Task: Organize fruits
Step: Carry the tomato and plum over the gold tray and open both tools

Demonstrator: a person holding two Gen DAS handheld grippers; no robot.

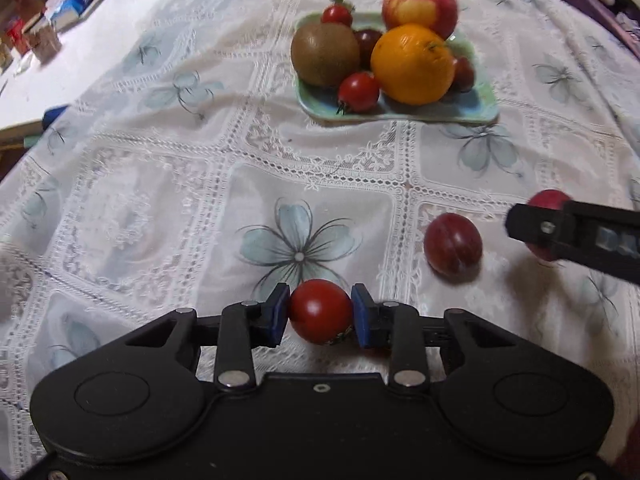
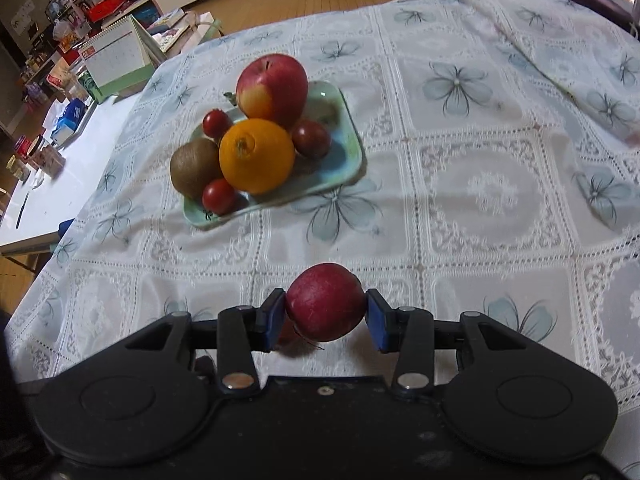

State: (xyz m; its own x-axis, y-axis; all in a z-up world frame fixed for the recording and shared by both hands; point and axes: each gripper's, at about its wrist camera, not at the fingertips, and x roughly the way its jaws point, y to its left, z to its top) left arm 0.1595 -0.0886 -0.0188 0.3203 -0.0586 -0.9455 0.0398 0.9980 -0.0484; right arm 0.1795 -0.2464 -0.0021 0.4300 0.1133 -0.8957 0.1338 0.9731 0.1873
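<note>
Fruits sat piled on a pale green plate (image 1: 476,114) on the counter (image 1: 168,184), which wore a white lace cloth with blue flowers. On that plate were a big red and yellow apple (image 1: 420,6), an orange (image 1: 412,64) in front of the apple, a brown kiwi (image 1: 324,54) to the left of the orange, and some small red tomatoes tucked around them, one (image 1: 359,92) at the front edge between the kiwi and the orange. The left gripper (image 1: 321,312) was near the bottom of its own view, and its jaws were pressed on both sides of a round red tomato (image 1: 320,310), with the blue pads touching it. To the right of it a dark red plum (image 1: 453,244) lay alone on the cloth, well apart from the plate. The right gripper (image 2: 326,314) had its jaws squeezed on another plum (image 2: 325,307), one blue pad on each side. In the left wrist view, that same gripper came in from the right edge as a black bar, and it hid part of the fruit it held. The plate was well away from both grippers. Far to the left, past the cloth, a white side table (image 2: 60,200) held boxes and small things, too blurry to name.
</note>
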